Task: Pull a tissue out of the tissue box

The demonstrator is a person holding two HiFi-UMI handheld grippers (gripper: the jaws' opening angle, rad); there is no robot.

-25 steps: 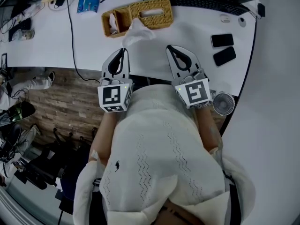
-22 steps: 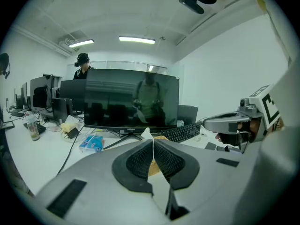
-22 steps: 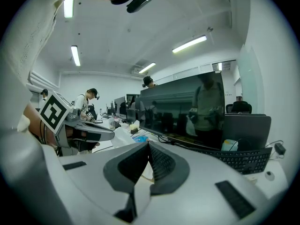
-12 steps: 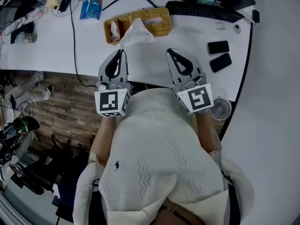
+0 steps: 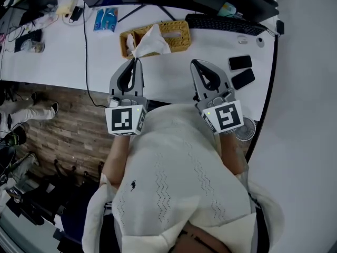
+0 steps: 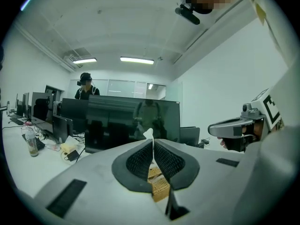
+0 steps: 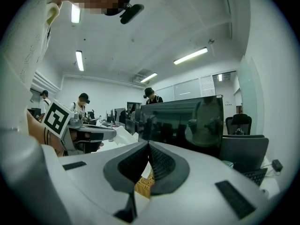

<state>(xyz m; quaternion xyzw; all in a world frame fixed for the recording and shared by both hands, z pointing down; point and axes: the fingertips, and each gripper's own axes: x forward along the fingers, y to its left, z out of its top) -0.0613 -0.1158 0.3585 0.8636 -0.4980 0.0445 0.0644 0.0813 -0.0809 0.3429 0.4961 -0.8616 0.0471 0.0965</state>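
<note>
**Tissue pinched in left gripper above the wicker box**

The wicker tissue box (image 5: 176, 29) sits in the middle of the white desk (image 5: 58, 51), toward its far edge. Its long compartment has a slot on top. A smaller compartment at its left end holds something white, half hidden.

The tissue (image 5: 151, 40) fans out over that left end. Whether its lower part is still in the slot cannot be told. The left gripper (image 5: 138, 61) has its fingers clamped on one thin corner of the tissue. The right gripper (image 5: 196, 63) is just beside it over the desk's near edge, fingers together with nothing between them.

A black keyboard (image 5: 226, 22) lies right of the box along the far edge, below dark monitors. Two phones (image 5: 241, 70) lie near the right edge. A blue packet (image 5: 107, 19) lies far left, and a black cable (image 5: 84, 41) crosses the desk there.
</note>
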